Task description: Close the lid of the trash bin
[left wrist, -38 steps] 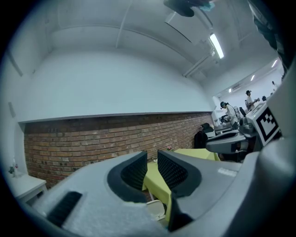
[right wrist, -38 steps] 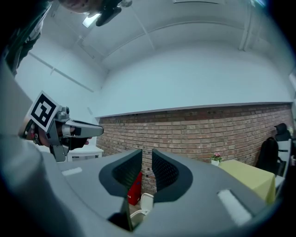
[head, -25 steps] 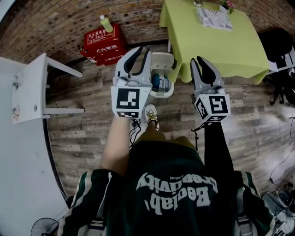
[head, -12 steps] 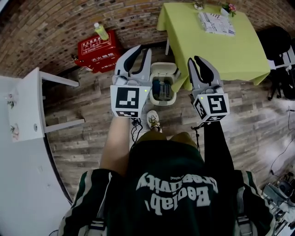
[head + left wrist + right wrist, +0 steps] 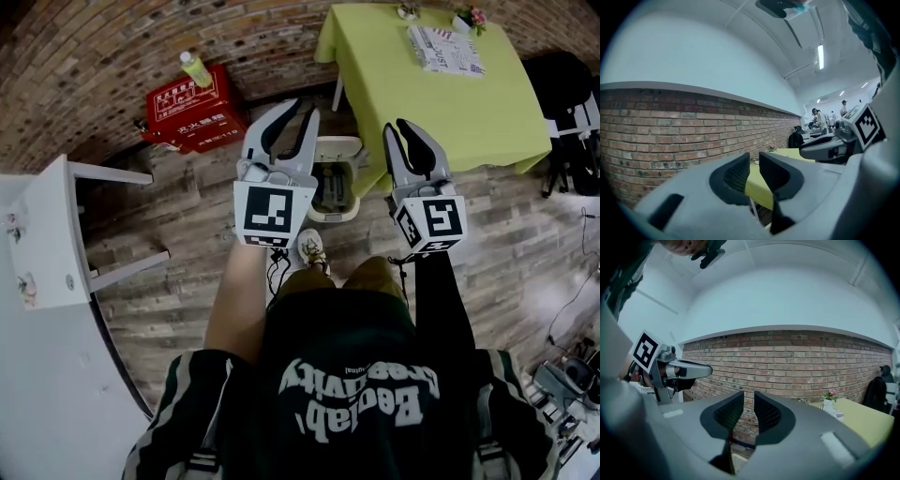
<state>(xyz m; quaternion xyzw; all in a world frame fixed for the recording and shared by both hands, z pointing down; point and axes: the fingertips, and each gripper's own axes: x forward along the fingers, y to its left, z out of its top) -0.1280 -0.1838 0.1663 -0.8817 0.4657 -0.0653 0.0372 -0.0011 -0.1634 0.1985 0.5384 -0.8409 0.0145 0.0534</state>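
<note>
A small white trash bin (image 5: pixel 349 208) stands on the wood floor beside the green table, its lid (image 5: pixel 338 146) tipped up at the far side and dark contents showing inside. Both grippers are held level above the floor, one on each side of the bin and not touching it. My left gripper (image 5: pixel 302 112) is open, its fingers apart over the bin's left edge, with nothing between them in the left gripper view (image 5: pixel 754 161). My right gripper (image 5: pixel 400 127) stands just right of the bin, with a narrow empty gap between its pads (image 5: pixel 749 401).
A yellow-green table (image 5: pixel 441 94) with a newspaper (image 5: pixel 445 47) and a flower pot (image 5: pixel 466 18) is close on the right of the bin. A red box (image 5: pixel 192 108) with a green bottle (image 5: pixel 195 67) sits by the brick wall. A white desk (image 5: pixel 52 234) is at left. My shoe (image 5: pixel 309 248) is just before the bin.
Both grippers have moved forward toward the brick wall and slightly down, and now flank the bin more closely. The gaps between the jaws look the same.
</note>
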